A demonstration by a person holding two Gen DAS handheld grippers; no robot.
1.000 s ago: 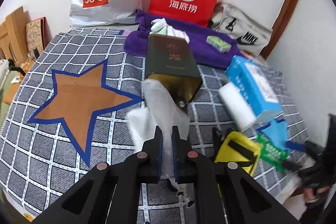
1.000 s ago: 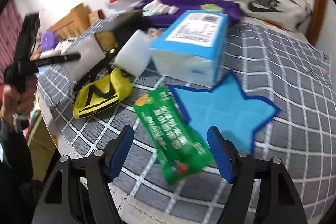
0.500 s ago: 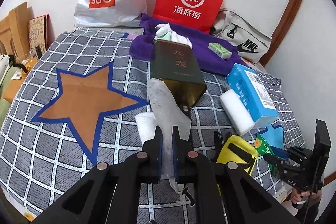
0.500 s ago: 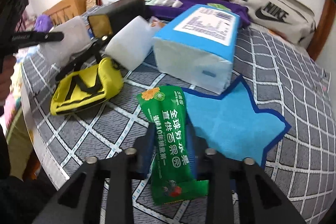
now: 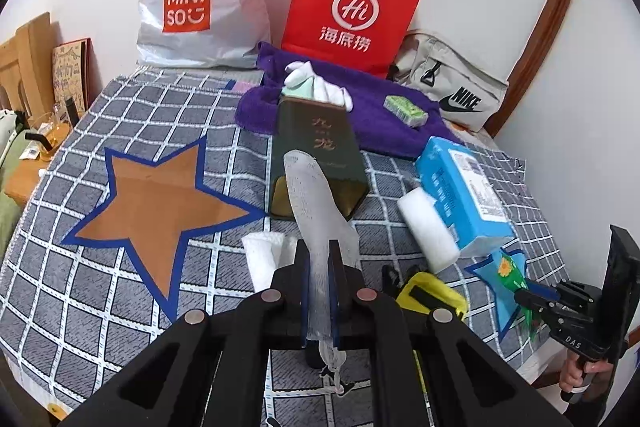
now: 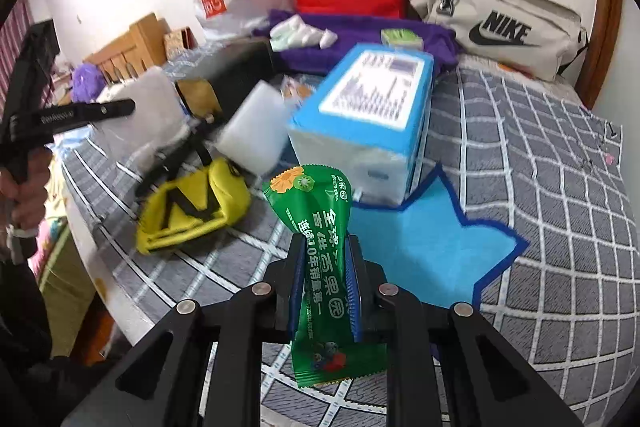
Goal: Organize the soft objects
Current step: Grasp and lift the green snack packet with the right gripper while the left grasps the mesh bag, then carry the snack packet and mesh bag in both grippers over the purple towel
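Gripping a white sock (image 5: 316,211) in my left gripper (image 5: 318,267), I have its blue pads clamped tight on the fabric, with the toe standing up past the fingertips and the cuff trailing below. My right gripper (image 6: 326,259) has just been closing, and its jaws now pinch the green packet (image 6: 320,255), which crumples at the waist between the pads and hangs clear of the checked cloth (image 6: 560,227).

Taking the blue box (image 6: 372,111) as my mark: the blue star (image 6: 424,243) lies just in front of it, under the lifted packet; the white foam block (image 6: 256,131) leans at its left side; the yellow pouch (image 6: 192,211) sits left of and nearer than the block.

Only the left view shows the brown star (image 5: 160,203), well left of the box, and a second white sock (image 5: 264,255) lying beside my left fingertips. It also shows the dark tin (image 5: 320,155) face-on, left of the box and behind the held sock. Only the right view shows the packet's print and my left hand (image 6: 24,183) at the far left edge. The left view in turn catches the packet small at its right edge, nipped in the right gripper above the blue star.
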